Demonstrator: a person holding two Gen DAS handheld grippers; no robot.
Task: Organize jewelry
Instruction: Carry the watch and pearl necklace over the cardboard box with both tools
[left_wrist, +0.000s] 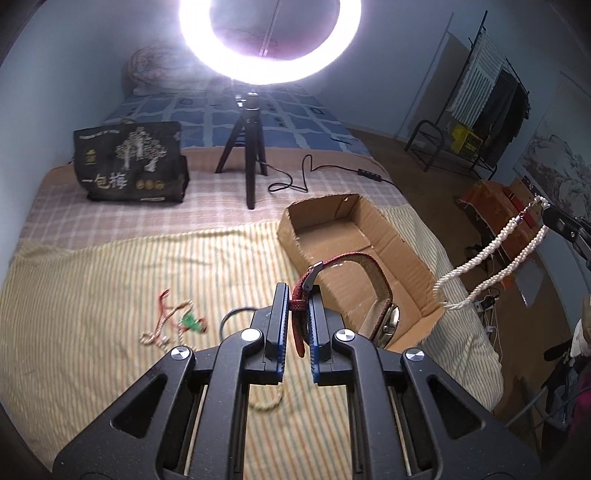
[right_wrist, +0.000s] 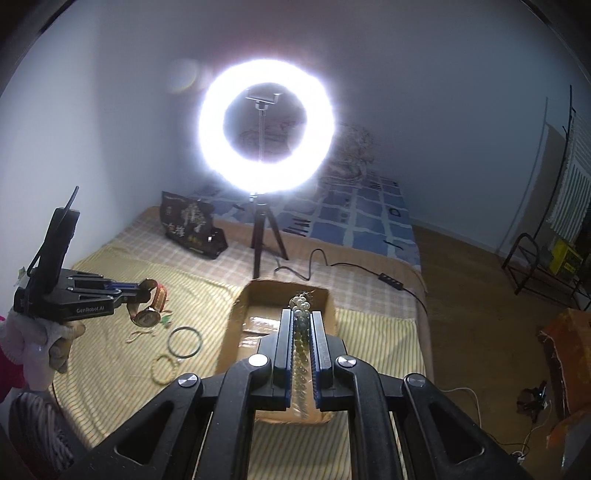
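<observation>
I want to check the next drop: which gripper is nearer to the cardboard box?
Right. The right gripper holds the pearl strand over the cardboard box; the left gripper, holding the watch, is beside it, over the striped cloth.

Ring light: your left wrist view cuts off its top; glare washes out whatever sits inside the ring.
Watch: its face is turned edge-on and half behind your left finger; dial unreadable.
Pearl necklace: your right gripper runs off the frame's right edge, so the grip itself is unseen here.
Small cords: blurred tangle on the striped cloth; you cannot count the pieces.
Cardboard box: the right wrist view hides its floor behind your gripper.
Bag: print too small to read.
Hand: gloved, cut by the left edge.
</observation>
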